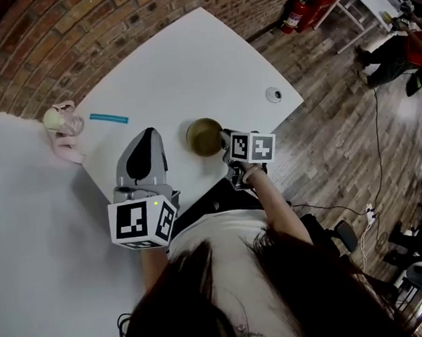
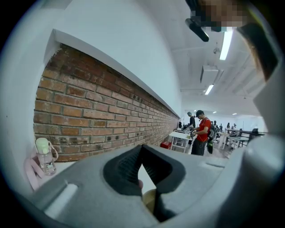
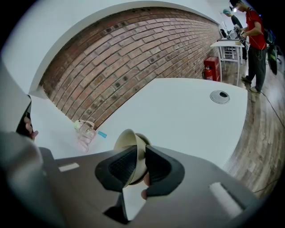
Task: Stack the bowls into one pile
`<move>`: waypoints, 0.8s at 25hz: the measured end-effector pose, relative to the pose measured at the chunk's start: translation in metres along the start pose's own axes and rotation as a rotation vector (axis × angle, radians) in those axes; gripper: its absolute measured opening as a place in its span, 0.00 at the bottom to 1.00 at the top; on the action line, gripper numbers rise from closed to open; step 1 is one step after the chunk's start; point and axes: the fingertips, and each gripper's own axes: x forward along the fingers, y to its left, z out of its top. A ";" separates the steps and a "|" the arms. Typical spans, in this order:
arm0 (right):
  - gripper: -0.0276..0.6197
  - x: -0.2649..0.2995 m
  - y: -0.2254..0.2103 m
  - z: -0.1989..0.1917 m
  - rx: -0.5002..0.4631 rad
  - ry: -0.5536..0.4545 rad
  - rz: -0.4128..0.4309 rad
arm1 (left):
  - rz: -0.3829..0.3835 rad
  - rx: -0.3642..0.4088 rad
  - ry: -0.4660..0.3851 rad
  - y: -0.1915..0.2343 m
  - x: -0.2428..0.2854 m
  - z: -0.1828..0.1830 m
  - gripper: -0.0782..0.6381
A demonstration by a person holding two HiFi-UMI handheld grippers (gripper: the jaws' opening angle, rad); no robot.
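An olive-tan bowl [image 1: 205,137] is near the table's front edge, and a second rim seems nested inside it. My right gripper [image 1: 226,138] is at the bowl's right side, shut on the rim. In the right gripper view the bowl [image 3: 128,139] has its wall pinched between the two dark pads of the right gripper [image 3: 139,153]. My left gripper [image 1: 149,135] is to the left of the bowl and apart from it. Its tips are together and hold nothing. In the left gripper view, a sliver of the bowl [image 2: 149,199] shows under the left gripper [image 2: 142,149].
A pink bottle with a pale green cap [image 1: 66,125] and a blue stick [image 1: 109,119] lie at the table's far left. A round metal grommet [image 1: 273,94] sits near the right corner of the white table [image 1: 188,64]. Behind runs a brick wall [image 1: 77,36], with wooden floor at the right.
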 end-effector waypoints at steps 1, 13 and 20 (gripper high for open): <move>0.13 0.000 0.000 -0.001 0.000 0.000 0.001 | 0.000 0.002 -0.002 -0.001 -0.001 0.000 0.11; 0.16 -0.011 0.001 -0.009 0.000 -0.023 -0.001 | 0.015 0.018 -0.016 -0.004 -0.026 0.004 0.11; 0.13 -0.024 -0.001 -0.013 0.017 -0.077 -0.027 | 0.000 0.019 -0.027 -0.004 -0.043 0.002 0.11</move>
